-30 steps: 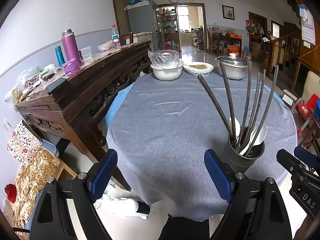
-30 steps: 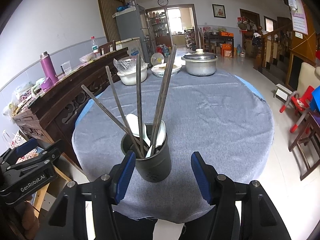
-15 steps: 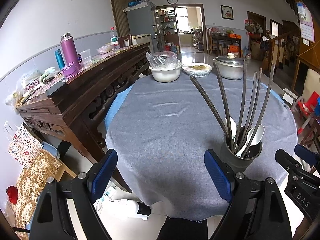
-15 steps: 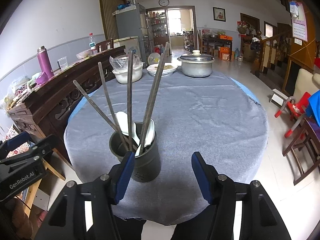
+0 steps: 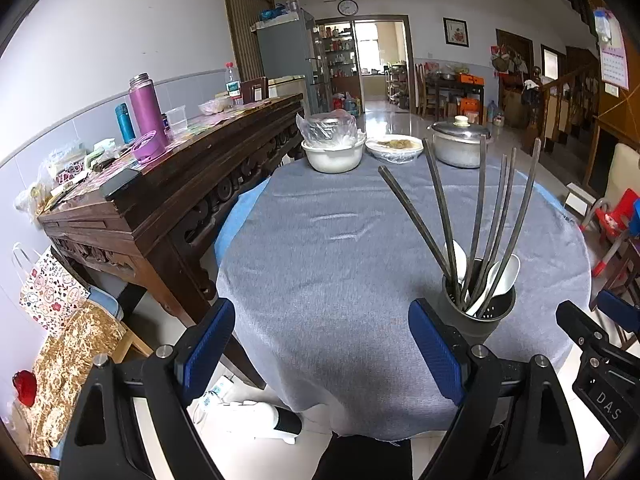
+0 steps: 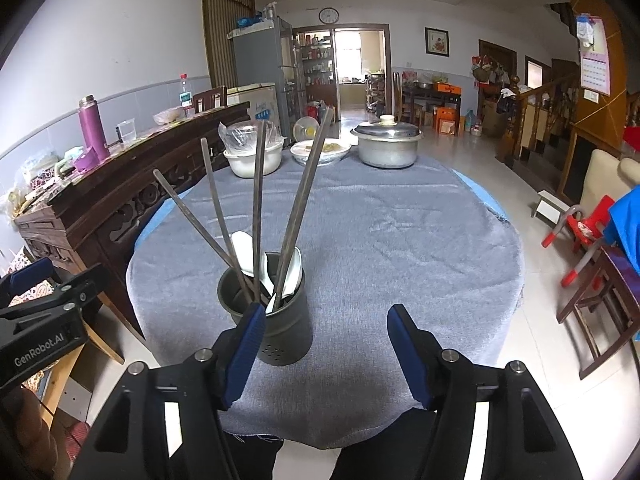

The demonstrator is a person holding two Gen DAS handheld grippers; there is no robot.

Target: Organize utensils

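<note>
My left gripper point(image 5: 324, 346) hangs wide open over the near edge of the round table draped in grey cloth point(image 5: 328, 248), with nothing but cloth between its blue pads. The dark grey cylindrical utensil holder point(image 5: 476, 312) stands just beyond the right-hand pad there — long dark chopsticks point(image 5: 478, 216) fanning up out of it and white plastic spoons point(image 5: 505, 272) tucked among them. My right gripper point(image 6: 323, 346) has just been opening its jaws; they stand apart and grip nothing, and the holder sits ahead of the left pad rather than between the two. Only the right view shows the small drain holes low on the holder's wall and my other gripper's black body at the left edge; only the left view shows the white handheld appliance on the floor point(image 5: 256, 420) under the table edge. A white bowl covered in clear plastic point(image 6: 253, 156), a shallow dish of food point(image 6: 320, 149) and a lidded metal pot point(image 6: 387, 145) line the far side.
</note>
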